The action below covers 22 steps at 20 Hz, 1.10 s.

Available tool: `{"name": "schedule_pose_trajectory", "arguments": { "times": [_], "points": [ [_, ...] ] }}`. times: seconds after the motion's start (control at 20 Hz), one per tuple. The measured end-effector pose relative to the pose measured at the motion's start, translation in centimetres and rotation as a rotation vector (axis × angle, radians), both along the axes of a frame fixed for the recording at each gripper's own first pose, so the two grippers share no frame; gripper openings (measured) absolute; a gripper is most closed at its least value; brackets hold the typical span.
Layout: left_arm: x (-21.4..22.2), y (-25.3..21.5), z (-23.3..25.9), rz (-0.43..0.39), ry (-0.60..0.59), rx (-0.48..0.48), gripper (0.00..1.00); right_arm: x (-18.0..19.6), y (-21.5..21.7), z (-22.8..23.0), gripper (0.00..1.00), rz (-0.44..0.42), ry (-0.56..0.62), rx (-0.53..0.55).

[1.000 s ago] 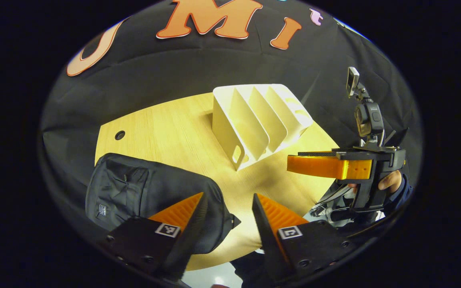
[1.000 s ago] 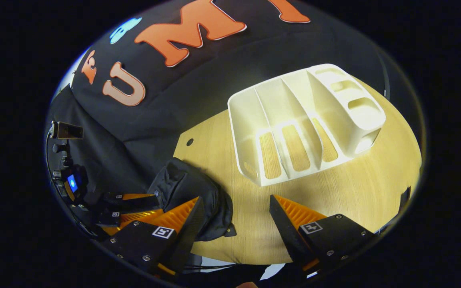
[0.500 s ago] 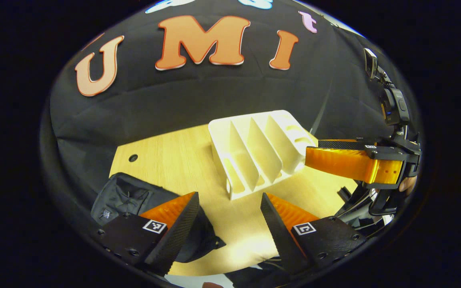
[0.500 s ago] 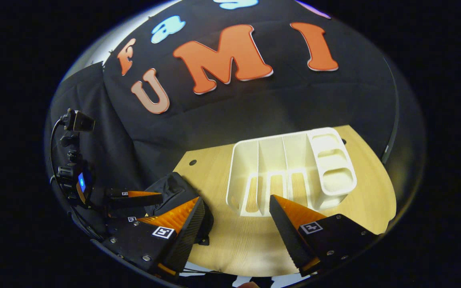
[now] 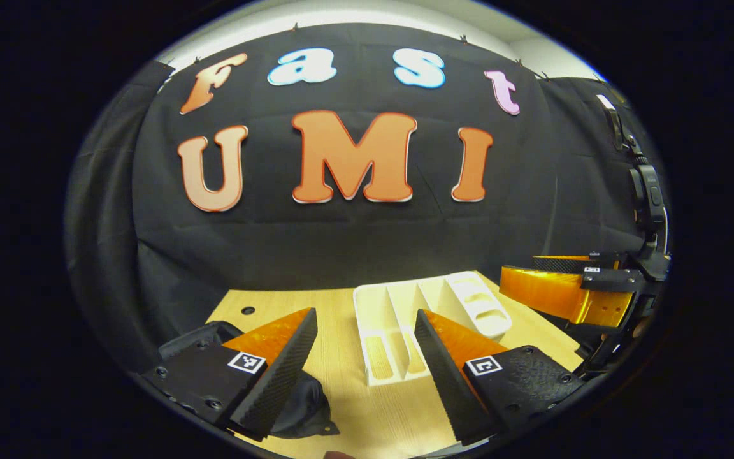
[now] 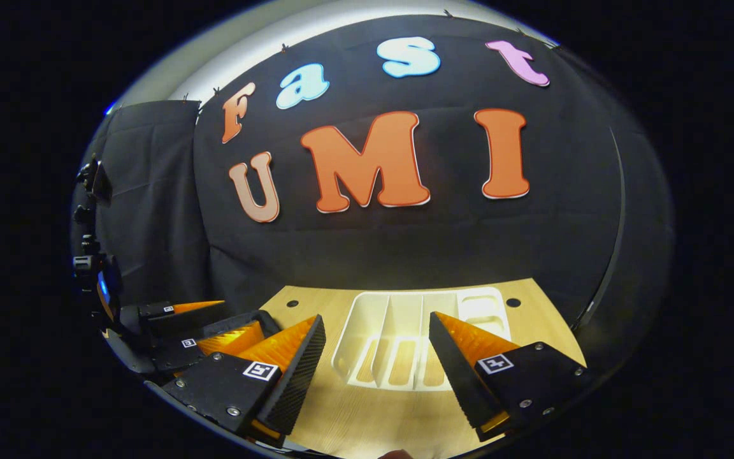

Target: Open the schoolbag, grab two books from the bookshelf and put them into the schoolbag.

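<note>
most of schoolbag [image 5: 303, 408] hidden behind left gripper [image 5: 365, 366]

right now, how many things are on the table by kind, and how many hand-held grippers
schoolbag: 1
bookshelf: 1
books: 0 seen in the bookshelf's slots
hand-held grippers: 2, left hand-held gripper and right hand-held gripper, both open
total: 4, all over the table

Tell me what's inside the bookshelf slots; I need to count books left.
The bookshelf slots show no books, just table wood through base cutouts; the right gripper fingers cover its near right part.
</note>
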<state>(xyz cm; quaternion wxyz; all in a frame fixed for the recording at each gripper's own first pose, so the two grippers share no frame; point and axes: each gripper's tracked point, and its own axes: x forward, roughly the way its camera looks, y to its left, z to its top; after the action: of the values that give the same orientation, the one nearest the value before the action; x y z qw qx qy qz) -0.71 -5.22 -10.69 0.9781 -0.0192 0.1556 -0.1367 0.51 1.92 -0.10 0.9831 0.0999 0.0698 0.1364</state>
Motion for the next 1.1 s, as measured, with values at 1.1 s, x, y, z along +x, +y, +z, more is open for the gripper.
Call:
{"name": "schedule_pose_trajectory", "arguments": {
  "times": [1.1],
  "points": [
    [2.2,5.5,2.2,0.005,-0.237,-0.07,0.96,0.9,1.0,3.0,0.97,-0.12,-0.078,-0.053]
  ]
}}
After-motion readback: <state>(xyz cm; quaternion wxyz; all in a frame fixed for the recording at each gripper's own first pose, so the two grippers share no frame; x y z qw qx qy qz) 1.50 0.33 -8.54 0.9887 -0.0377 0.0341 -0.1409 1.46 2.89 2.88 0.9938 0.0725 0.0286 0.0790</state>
